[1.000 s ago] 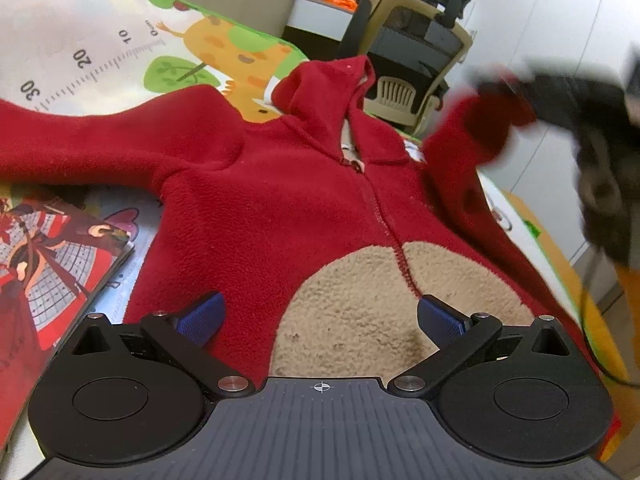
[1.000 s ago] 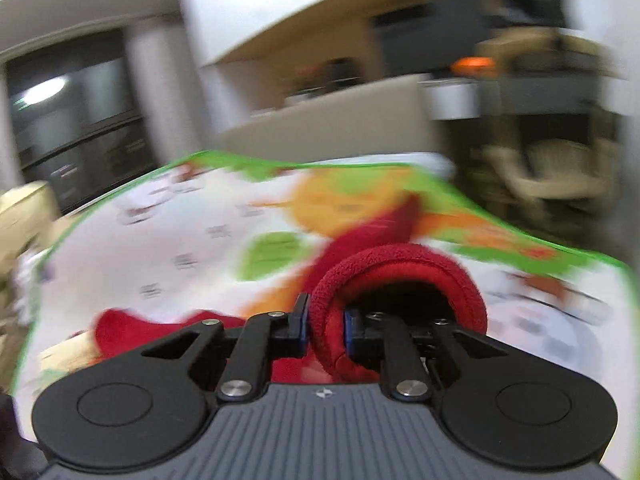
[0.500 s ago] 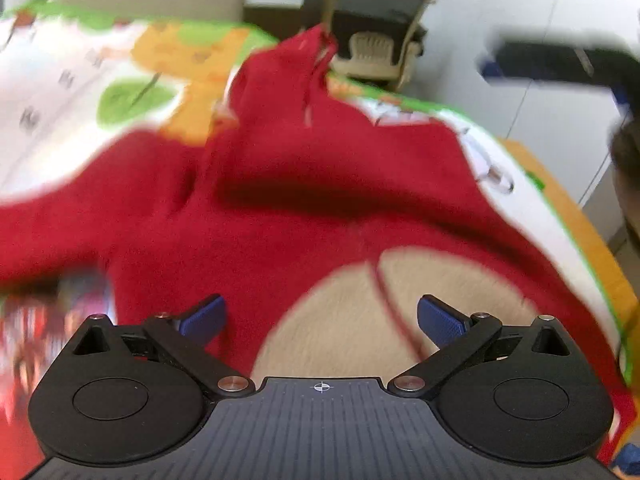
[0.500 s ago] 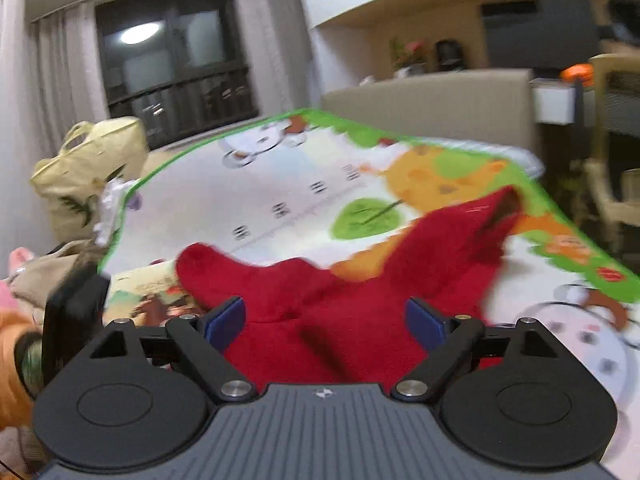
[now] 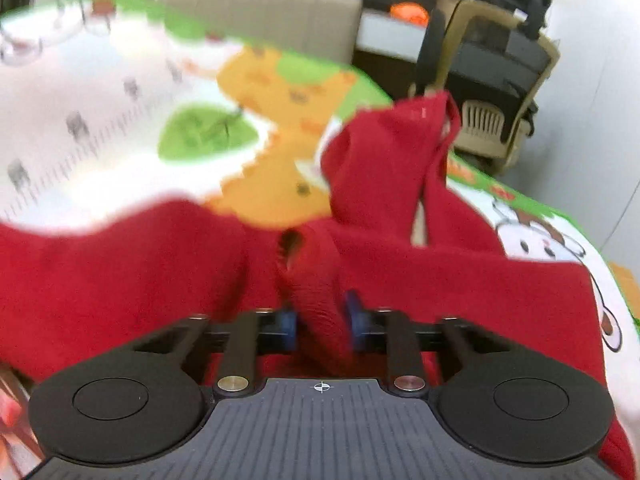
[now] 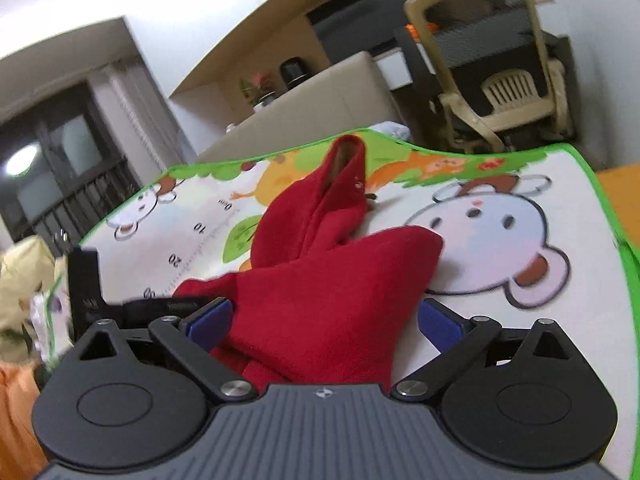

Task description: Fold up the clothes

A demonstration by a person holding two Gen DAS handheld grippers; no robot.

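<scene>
Red fleece hooded garment (image 5: 460, 280) lies spread on a cartoon-printed play mat (image 5: 100, 128) — one gripper pinching it, the other wide above it.

Left gripper (image 5: 320, 322) has its blue pads drawn in tight on a raised fold of the red fleece near the middle of the garment, with the hood (image 5: 384, 160) bunched up just beyond. Right gripper (image 6: 324, 316) has its jaws spread apart — a folded-over flap of the same garment (image 6: 328, 292) lies between and under the fingers, unpinched. A beige chair (image 6: 508, 92) stands past the mat's (image 6: 560, 208) far edge.
</scene>
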